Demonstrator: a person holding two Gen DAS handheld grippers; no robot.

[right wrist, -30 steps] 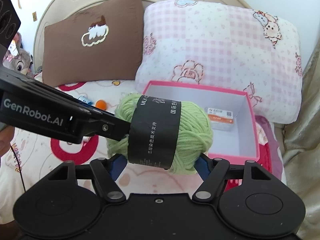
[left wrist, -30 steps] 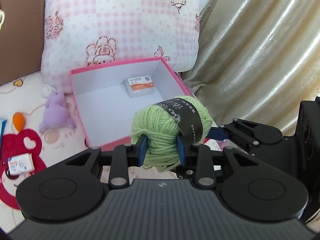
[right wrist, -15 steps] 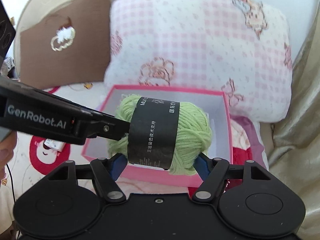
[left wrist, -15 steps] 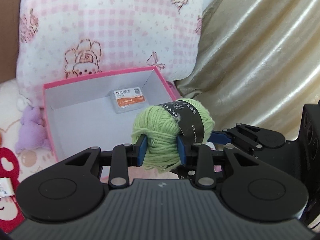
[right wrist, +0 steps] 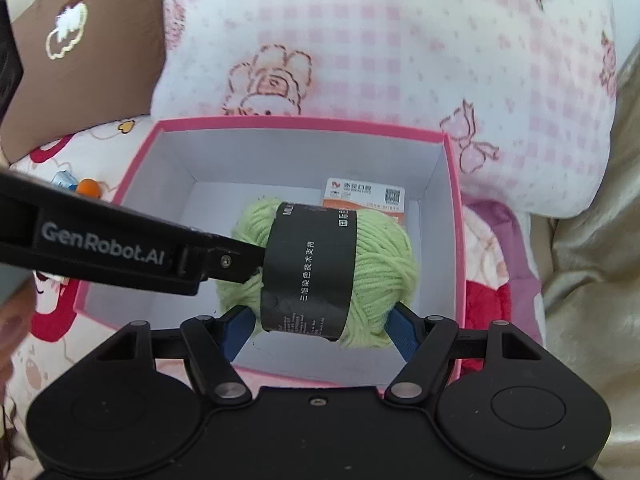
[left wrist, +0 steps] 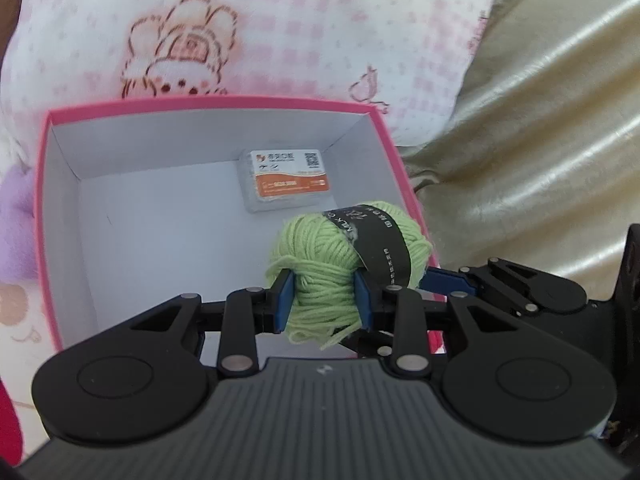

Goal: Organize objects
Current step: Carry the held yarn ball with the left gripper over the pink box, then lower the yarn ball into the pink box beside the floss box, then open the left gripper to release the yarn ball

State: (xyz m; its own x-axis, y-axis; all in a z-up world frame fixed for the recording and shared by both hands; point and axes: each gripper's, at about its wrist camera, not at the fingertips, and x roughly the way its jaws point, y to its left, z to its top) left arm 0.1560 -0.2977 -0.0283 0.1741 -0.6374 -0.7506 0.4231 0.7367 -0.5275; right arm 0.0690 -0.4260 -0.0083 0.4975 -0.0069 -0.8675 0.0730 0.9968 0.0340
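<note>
A ball of green yarn (right wrist: 380, 264) with a black paper band hangs over the open pink box (right wrist: 300, 124). My right gripper (right wrist: 320, 328) is shut on it across its length, blue pads at both ends. My left gripper (left wrist: 324, 300) is shut on the yarn (left wrist: 316, 256) at its loose end, and in the right wrist view it (right wrist: 224, 260) reaches in from the left. The right gripper (left wrist: 500, 284) shows at the right in the left wrist view. Inside the white-lined box (left wrist: 208, 102) a small orange-and-white packet (left wrist: 286, 180) lies near the far wall.
A pink checked pillow (right wrist: 380, 40) stands behind the box, a brown pillow (right wrist: 80, 48) to its left. A gold curtain (left wrist: 540, 120) hangs at the right. A purple plush toy (left wrist: 16, 220) lies left of the box. Small orange and blue items (right wrist: 86, 188) sit on the bedspread.
Both grippers have carried the yarn forward and down, from in front of the box to above its inside. The box now looks larger and closer. Neither grip has changed.
</note>
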